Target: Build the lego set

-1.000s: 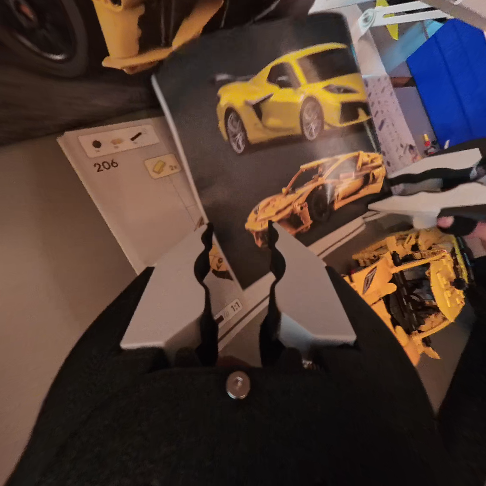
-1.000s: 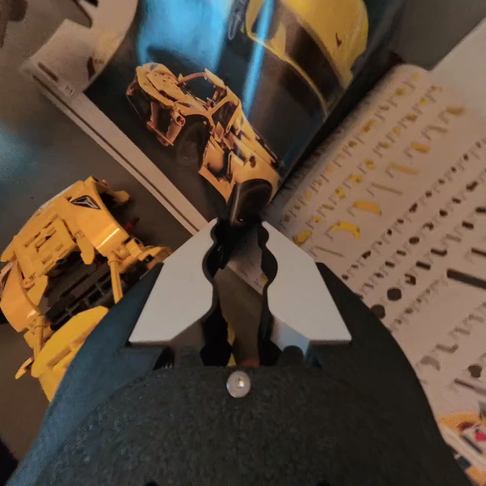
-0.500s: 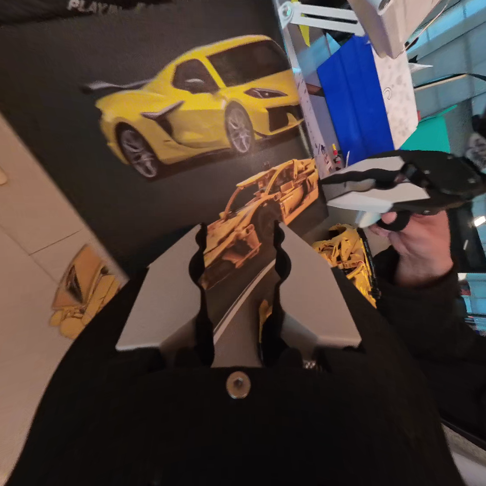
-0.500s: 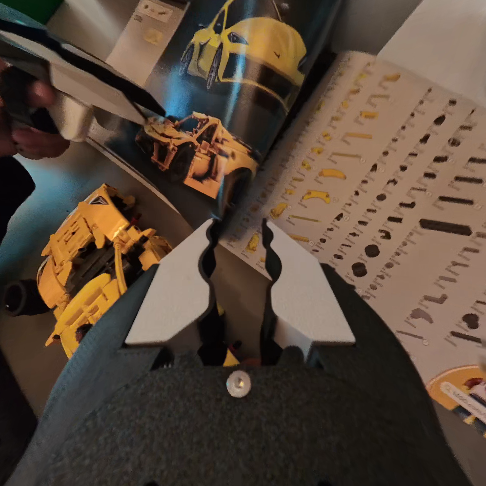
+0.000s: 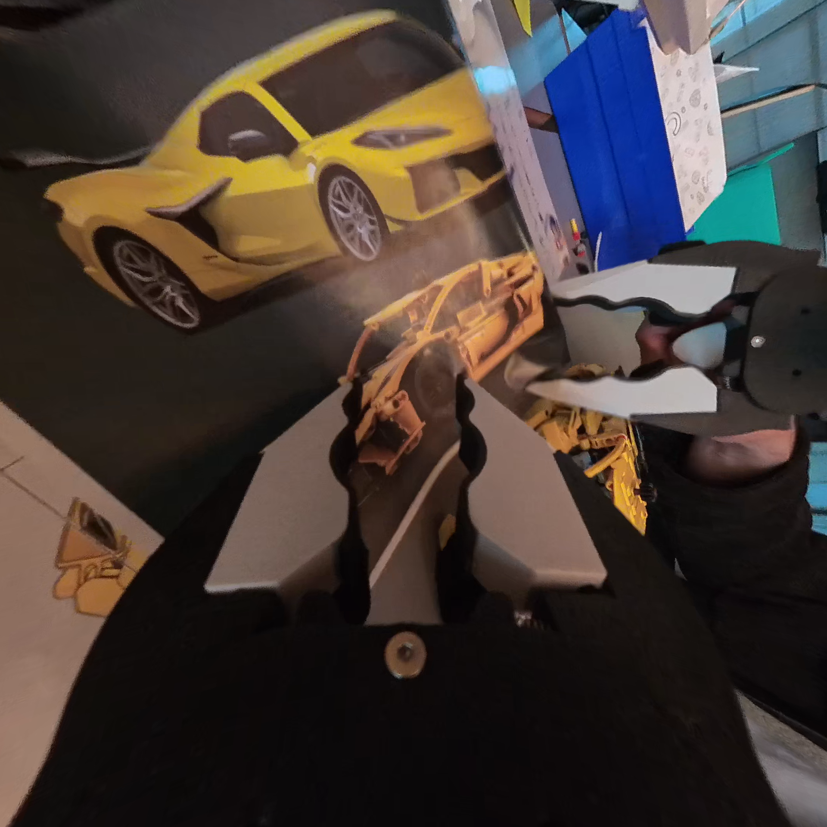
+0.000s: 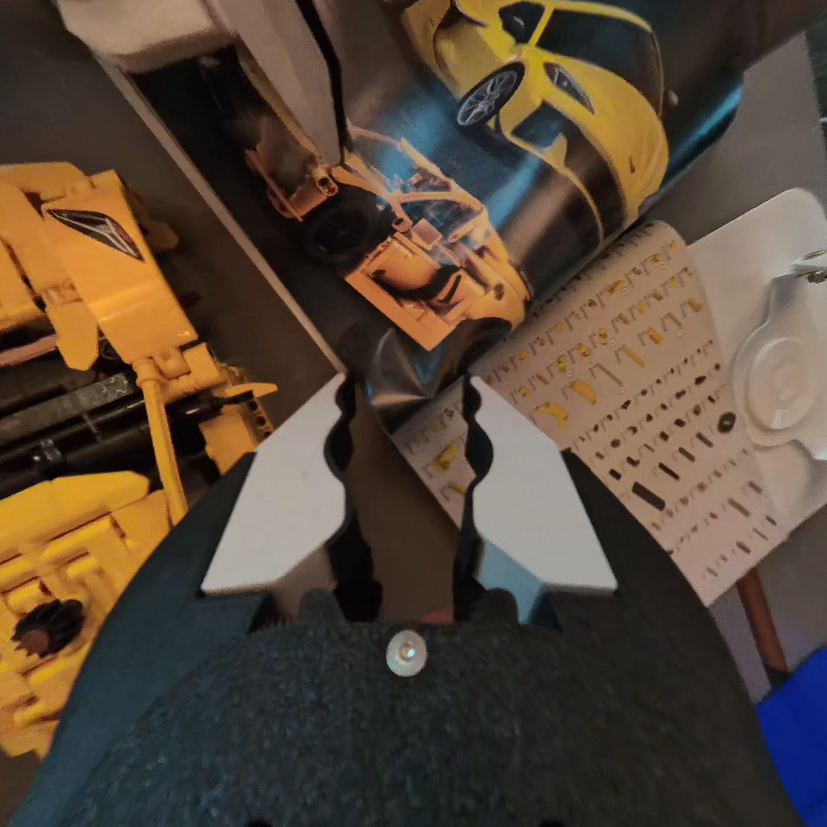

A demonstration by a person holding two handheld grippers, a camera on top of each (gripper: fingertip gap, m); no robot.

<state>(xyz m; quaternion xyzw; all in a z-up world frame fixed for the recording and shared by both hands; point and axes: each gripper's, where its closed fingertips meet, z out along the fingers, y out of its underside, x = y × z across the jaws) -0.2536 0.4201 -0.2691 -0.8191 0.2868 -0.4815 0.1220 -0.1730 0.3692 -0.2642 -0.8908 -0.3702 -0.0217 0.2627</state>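
Observation:
An instruction booklet lies open, and its glossy page with yellow cars stands lifted and curled. My left gripper is open and empty, close in front of that page. My right gripper is open, with the page's curled corner between its fingertips. It also shows in the left wrist view, open at the page's edge. A finger of the left gripper rests over the page's top in the right wrist view. The partly built yellow lego car sits left of the booklet, and shows in the left wrist view.
A parts-list page lies flat to the right of the glossy page. A pale step page shows at the lower left. A white moulded piece lies at the far right. A blue box stands behind. A person's hand holds the right gripper. The tips of one gripper are about 10 cm away from the tips of the other.
My right gripper has opened and no longer pinches the page corner. My left gripper has moved in closer to the glossy page, which has swung up and now fills its view.

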